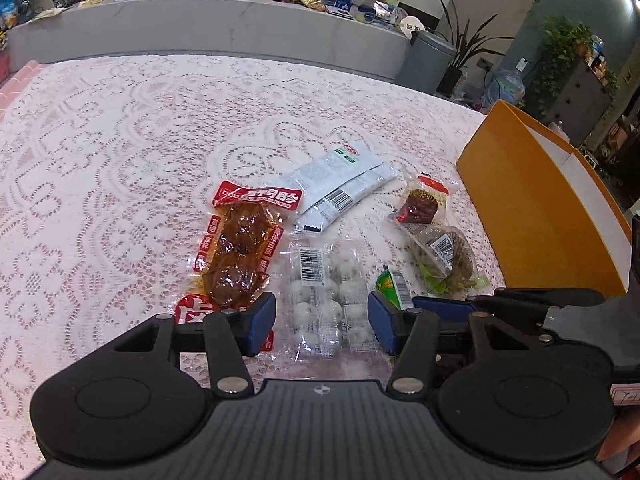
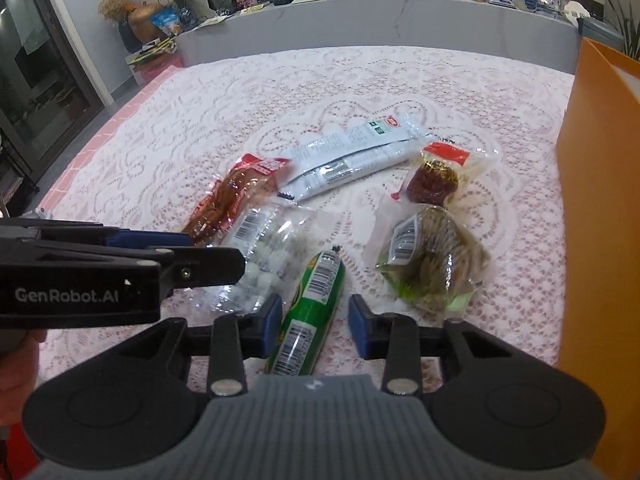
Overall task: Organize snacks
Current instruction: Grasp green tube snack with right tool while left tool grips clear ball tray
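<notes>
A clear pack of white balls [image 1: 324, 284] lies on the lace tablecloth [image 1: 120, 140] between the fingers of my left gripper [image 1: 322, 320]. Its blue pads stand apart at the pack's sides, open. My right gripper [image 2: 314, 322] straddles a green sausage stick [image 2: 312, 304]. The left pad is close to it and a gap shows at the right pad, so it is open. The sausage's tip [image 1: 390, 286] shows beside the left gripper's right pad. The left gripper [image 2: 216, 252] reaches in over the ball pack [image 2: 268, 256] in the right wrist view.
A red pack of brown meat [image 1: 236, 256] lies left of the balls. White wrappers [image 1: 340, 184] lie behind. A red-topped dark snack [image 1: 420, 204] and a greenish pickle pack [image 1: 444, 256] sit right. An orange box [image 1: 540, 208] stands at the table's right edge.
</notes>
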`<action>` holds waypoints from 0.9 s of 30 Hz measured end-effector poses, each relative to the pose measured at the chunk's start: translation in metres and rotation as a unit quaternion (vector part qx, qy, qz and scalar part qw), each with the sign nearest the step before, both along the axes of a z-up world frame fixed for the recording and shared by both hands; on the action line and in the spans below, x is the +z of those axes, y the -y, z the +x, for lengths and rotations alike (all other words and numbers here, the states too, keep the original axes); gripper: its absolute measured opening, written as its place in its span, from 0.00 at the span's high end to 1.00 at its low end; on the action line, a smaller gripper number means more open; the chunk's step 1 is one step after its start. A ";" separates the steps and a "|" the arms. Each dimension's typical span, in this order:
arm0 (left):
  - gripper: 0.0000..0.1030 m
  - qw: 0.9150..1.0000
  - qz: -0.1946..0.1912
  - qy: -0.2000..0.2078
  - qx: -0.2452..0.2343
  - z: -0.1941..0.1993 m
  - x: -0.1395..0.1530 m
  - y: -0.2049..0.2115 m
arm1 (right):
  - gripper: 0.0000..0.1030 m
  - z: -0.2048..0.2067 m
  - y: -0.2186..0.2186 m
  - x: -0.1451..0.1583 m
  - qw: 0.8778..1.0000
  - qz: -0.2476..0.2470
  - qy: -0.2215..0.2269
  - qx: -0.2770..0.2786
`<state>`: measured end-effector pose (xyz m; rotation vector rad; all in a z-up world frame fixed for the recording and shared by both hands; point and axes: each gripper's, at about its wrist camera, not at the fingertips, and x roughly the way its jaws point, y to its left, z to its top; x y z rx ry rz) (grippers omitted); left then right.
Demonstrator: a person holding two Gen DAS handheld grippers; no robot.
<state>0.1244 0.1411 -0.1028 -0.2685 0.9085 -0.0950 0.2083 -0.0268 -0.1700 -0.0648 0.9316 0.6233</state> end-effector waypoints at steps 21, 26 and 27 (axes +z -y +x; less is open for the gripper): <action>0.18 0.997 0.070 0.015 -0.036 0.012 -0.019 0.033 | 0.80 -0.010 0.004 0.001 0.996 -0.084 0.038 0.003; 0.18 0.997 0.077 0.012 -0.021 0.015 -0.024 0.031 | 0.80 -0.014 0.004 0.000 0.994 -0.090 0.056 0.007; 0.19 0.996 0.080 0.013 -0.019 0.015 -0.024 0.033 | 0.80 -0.013 0.004 0.000 0.994 -0.089 0.055 0.006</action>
